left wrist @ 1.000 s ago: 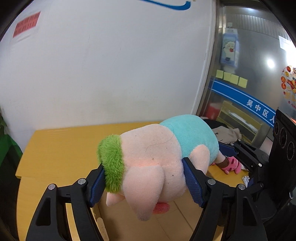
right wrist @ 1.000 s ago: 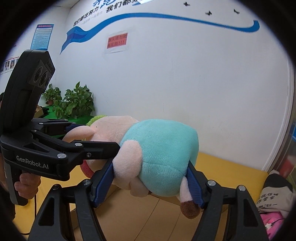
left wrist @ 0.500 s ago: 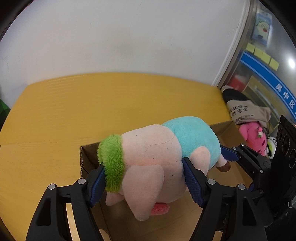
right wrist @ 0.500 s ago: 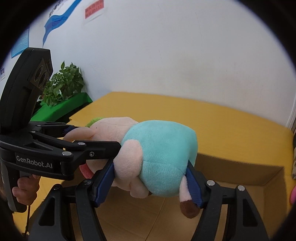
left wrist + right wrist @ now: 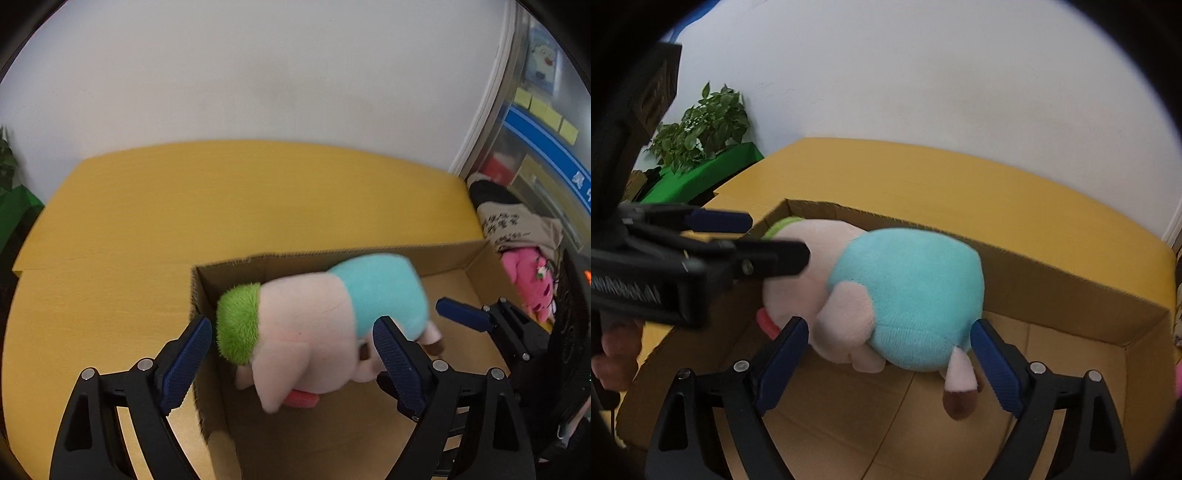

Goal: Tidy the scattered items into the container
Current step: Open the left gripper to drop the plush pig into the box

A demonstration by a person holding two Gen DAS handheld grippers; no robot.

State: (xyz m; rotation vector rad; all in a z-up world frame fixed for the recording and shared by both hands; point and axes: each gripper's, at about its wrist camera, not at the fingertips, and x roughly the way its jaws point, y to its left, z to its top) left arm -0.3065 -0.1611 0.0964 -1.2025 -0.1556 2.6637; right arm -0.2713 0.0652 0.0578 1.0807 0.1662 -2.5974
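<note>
Both grippers, left (image 5: 291, 350) and right (image 5: 888, 352), now opening off the plush (image 5: 325, 325), released into the box (image 5: 369, 254); earlier clamped.

Fuzzy cloth plush toy (image 5: 325, 325), matt corrugated cardboard box (image 5: 369, 254) (raw edges), smooth wood-look table (image 5: 221, 206).

A plush pig (image 5: 317, 325) drops blurred into a cardboard box (image 5: 258, 260) as the left gripper (image 5: 291, 354) jaws open; pink toy (image 5: 530, 280) at three o'clock.
</note>
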